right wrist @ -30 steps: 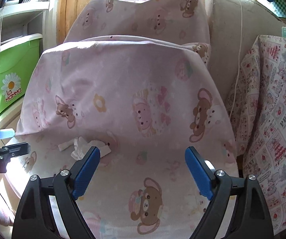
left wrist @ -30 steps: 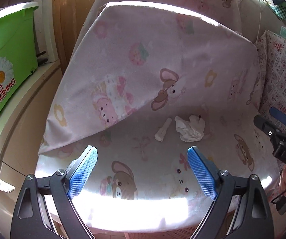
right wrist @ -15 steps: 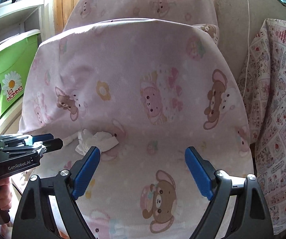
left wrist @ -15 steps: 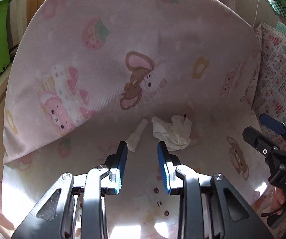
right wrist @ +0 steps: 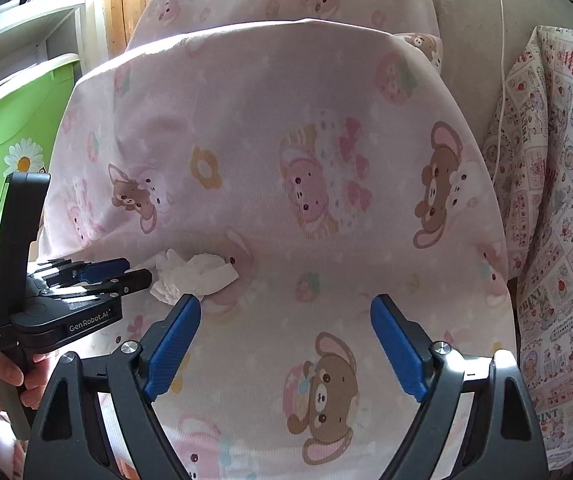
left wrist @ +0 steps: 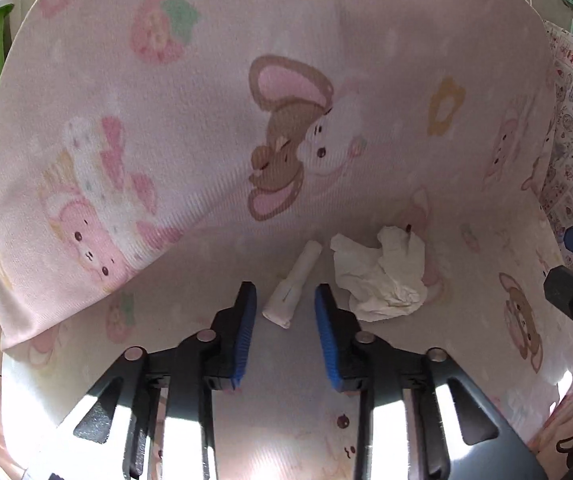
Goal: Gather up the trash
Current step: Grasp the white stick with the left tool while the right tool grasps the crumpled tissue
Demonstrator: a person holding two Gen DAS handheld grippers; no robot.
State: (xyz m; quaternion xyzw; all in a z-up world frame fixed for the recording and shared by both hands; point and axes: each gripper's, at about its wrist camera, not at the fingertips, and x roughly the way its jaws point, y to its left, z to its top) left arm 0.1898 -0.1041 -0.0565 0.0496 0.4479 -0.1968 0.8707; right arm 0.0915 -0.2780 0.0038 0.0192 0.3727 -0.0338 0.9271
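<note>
My two grippers over trash on a pink cartoon-print seat cover.

My left gripper (left wrist: 282,300), its jaws just narrowed, brackets a small rolled paper (left wrist: 292,286) without pinching it. A crumpled tissue (left wrist: 382,270) lies just beside. My right gripper (right wrist: 284,322) hangs spread wide, empty.

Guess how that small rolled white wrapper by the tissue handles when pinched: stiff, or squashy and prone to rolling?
The rolled wrapper looks like thin paper, so probably light and squashy. Its tube shape might roll on the seat cover. The left gripper, jaws just narrowed, brackets it without touching.
</note>
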